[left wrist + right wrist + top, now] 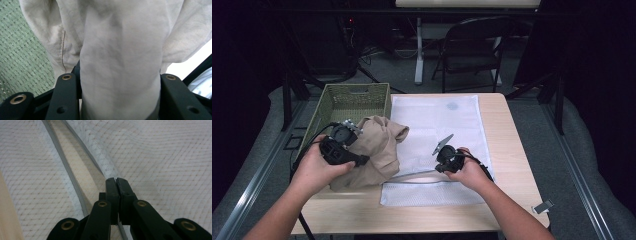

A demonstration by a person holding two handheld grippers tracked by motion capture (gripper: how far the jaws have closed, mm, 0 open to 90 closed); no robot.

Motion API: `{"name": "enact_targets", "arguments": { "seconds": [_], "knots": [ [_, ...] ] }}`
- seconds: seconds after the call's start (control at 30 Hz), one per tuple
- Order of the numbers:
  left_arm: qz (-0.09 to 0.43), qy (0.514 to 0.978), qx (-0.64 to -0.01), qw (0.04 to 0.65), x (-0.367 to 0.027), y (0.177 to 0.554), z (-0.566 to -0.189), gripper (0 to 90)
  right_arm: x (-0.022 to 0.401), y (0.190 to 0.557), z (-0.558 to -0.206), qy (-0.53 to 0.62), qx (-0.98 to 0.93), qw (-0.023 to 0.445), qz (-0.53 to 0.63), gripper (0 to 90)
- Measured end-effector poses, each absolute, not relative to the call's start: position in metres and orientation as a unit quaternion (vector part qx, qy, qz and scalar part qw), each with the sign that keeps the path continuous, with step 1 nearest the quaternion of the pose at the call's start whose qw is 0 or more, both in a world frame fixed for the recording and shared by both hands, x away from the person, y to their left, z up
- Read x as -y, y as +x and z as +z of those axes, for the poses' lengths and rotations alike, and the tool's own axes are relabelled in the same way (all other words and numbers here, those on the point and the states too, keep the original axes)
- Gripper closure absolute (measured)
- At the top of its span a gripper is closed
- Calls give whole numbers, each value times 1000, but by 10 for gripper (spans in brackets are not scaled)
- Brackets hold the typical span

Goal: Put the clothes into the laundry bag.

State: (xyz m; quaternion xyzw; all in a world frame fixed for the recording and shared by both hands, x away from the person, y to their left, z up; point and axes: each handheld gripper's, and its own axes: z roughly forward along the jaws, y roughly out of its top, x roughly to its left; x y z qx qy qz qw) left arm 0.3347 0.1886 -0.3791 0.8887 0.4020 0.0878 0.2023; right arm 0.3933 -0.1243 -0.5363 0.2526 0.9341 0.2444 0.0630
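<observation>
Beige garment (377, 150) bunched at left-centre of frame on the bench (507, 150), beside the green basket (347, 102). Left gripper (120, 100) clamps a thick fold of it. Right gripper (116, 182), jaws closed, pinches the white mesh bag (437, 125) at its zipper edge. Cloth looks soft, light, floppy; best gathered by a fat fold.

arms: bare, no sleeves | left gripper (357, 160): black, brass-ringed screw holes near jaw roots | right gripper (443, 162): black, grey plate on top, trailing black cable
</observation>
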Motion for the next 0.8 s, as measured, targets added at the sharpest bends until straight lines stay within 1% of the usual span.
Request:
{"name": "enact_targets", "arguments": {
  "seconds": [0.43,0.67,0.8],
  "knots": [
    [83,895,-390,203,-181,330,-381,541,122,406,-524,258,-934,56,242,885],
    [79,901,-373,206,-171,323,-381,541,122,418,-517,266,-931,44,247,886],
    [75,905,-363,208,-164,319,-383,541,121,423,-514,268,-931,49,243,886]
  ]
}}
